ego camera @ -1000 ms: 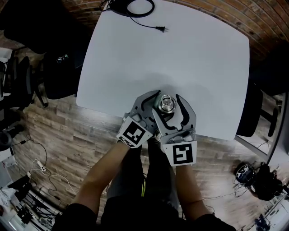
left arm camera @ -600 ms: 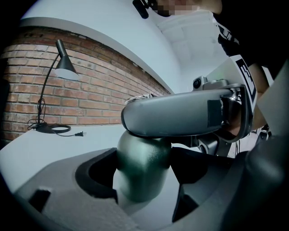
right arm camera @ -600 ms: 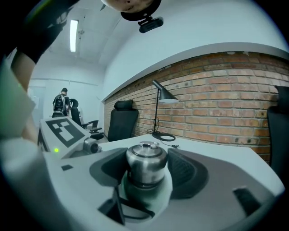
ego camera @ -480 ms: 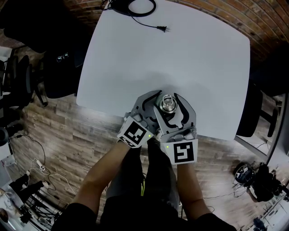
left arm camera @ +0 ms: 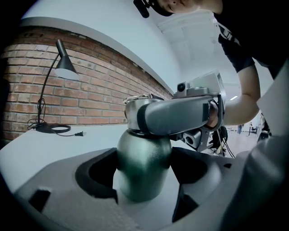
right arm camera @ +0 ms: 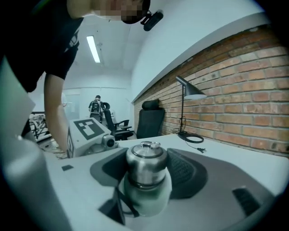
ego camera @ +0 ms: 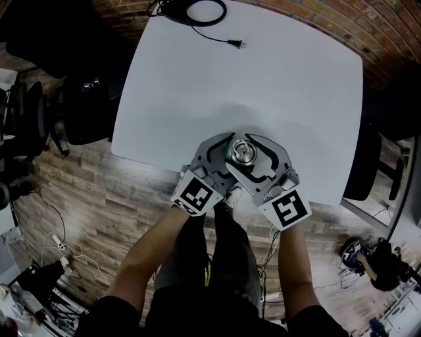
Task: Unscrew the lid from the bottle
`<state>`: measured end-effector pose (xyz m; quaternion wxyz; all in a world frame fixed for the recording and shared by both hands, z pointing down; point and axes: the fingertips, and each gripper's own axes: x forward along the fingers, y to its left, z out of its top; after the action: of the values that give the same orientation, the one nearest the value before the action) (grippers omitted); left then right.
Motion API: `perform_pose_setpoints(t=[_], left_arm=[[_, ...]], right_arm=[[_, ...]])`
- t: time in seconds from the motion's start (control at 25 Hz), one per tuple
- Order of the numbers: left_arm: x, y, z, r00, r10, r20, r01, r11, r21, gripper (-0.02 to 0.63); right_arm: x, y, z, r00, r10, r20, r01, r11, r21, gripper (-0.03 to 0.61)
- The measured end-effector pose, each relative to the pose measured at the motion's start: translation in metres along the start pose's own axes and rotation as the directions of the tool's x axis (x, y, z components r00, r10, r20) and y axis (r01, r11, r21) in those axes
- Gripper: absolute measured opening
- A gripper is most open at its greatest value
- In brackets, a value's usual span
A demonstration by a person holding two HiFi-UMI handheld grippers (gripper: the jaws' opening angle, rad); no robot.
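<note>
**Bottle** (left arm camera: 143, 167): dark green metal body, upright near the near edge of the white table (ego camera: 250, 79), just in front of the person. It stands between both pairs of jaws.

**Lid** (right arm camera: 145, 163): bare steel, rounded, with a small ring on top. It sits on the bottle's neck, and a thin dark seam shows where it meets the body.

**Left gripper** (left arm camera: 146, 159): low on the bottle, dark pads pressed against the green body on either side, clamped. Its marker cube (ego camera: 196, 196) points back toward the person's left forearm.

**Right gripper** (right arm camera: 146, 168): higher up, crossing above the left one. Its jaws have just been closing with the lid between them. The pads sit against the steel on both sides, gripping the lid. Its marker cube (ego camera: 287, 209) is angled out to the right.

**Table surface**: a coiled black cable (ego camera: 205, 11) lies at the far edge, and its plug (ego camera: 234, 43) trails onto the white top, well apart from the bottle.

**Surroundings**: a brick wall (left arm camera: 90, 99) stands behind the table. A black desk lamp (left arm camera: 63, 67) rises above the cable. A black office chair (right arm camera: 149, 119) stands by the wall. The floor (ego camera: 99, 197) is wood plank.
</note>
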<state>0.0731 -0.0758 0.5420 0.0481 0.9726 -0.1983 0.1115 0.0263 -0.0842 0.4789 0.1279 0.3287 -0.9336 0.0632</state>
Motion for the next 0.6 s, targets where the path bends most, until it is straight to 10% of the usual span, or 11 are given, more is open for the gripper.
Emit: perform_pose_setpoints(t=[0.24, 0.6], left_arm=[[0.0006, 0.0003, -0.0009, 1.000, -0.002, -0.001, 0.002, 1.000, 0.000, 0.362], [0.0005, -0.0002, 0.0002, 1.000, -0.001, -0.001, 0.001, 1.000, 0.003, 0.362]], right_arm=[[-0.0007, 0.0033, -0.0014, 0.985, 0.170, -0.011, -0.170, 0.985, -0.009, 0.268], [-0.0020, 0.0028, 0.0000, 0.987, 0.160, 0.010, -0.160, 0.987, -0.006, 0.268]])
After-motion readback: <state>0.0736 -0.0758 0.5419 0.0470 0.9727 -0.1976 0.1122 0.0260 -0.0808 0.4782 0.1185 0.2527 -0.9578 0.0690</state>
